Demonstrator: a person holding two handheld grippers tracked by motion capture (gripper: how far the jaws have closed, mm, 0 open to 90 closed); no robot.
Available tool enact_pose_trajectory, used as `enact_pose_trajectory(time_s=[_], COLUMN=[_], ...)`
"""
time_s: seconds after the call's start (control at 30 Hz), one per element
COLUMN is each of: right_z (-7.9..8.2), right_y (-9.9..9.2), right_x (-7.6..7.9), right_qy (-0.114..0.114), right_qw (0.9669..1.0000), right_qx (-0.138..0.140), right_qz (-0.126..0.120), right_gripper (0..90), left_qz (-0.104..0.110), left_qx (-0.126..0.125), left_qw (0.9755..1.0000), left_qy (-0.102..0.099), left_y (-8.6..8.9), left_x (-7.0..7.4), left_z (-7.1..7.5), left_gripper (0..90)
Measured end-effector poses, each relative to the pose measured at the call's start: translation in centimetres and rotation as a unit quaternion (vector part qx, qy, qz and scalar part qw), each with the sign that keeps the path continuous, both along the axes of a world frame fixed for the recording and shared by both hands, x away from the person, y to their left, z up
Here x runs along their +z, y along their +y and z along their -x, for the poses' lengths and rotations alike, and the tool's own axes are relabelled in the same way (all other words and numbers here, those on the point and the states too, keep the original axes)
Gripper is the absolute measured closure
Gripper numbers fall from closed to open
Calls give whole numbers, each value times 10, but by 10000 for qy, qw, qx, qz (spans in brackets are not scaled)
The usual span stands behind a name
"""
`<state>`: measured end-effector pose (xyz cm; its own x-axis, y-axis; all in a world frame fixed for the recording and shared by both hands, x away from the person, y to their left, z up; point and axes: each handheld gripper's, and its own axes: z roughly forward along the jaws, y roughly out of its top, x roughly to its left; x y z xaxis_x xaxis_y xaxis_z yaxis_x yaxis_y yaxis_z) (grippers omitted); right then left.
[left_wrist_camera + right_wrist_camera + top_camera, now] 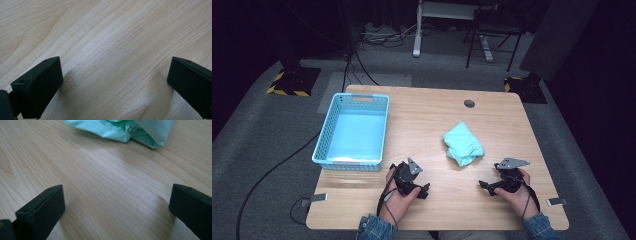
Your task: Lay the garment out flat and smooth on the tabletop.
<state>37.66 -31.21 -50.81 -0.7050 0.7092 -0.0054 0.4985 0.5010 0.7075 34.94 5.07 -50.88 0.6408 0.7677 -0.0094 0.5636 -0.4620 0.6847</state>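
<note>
A crumpled mint-green cloth (463, 143) lies on the wooden table (427, 120), right of centre. In the right gripper view the cloth (125, 128) sits just beyond the jaws. My left gripper (424, 191) rests low on the table near the front edge, left of the cloth, jaws wide apart with bare wood between them (115, 82). My right gripper (484, 186) rests near the front edge to the right, pointing toward the cloth, open (117, 207) and holding nothing.
A light blue perforated plastic basket (328, 134) stands at the table's left side. A round cable hole (469, 103) sits near the far edge. Beyond the table are a dark floor, cables and chair legs.
</note>
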Motion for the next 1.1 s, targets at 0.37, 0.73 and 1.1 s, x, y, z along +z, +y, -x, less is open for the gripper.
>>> enact_pose_trajectory(time_s=[0.37,0.73,1.1], right_z=[-1,-1,0], right_y=[-1,1,1], right_x=[0,1,6], right_qy=[12,45,31], right_qw=[10000,10000,10000], right_qx=[44,-6,74], right_qz=[6,38,-14], right_gripper=[0,7,104], left_qz=[-9,5,1], left_qx=[8,-18,-66], left_qw=[10000,10000,10000], left_qy=[-7,1,-3], left_y=[0,4,9], left_x=[0,0,0], left_z=[-1,-5,-9], left_gripper=[0,1,0])
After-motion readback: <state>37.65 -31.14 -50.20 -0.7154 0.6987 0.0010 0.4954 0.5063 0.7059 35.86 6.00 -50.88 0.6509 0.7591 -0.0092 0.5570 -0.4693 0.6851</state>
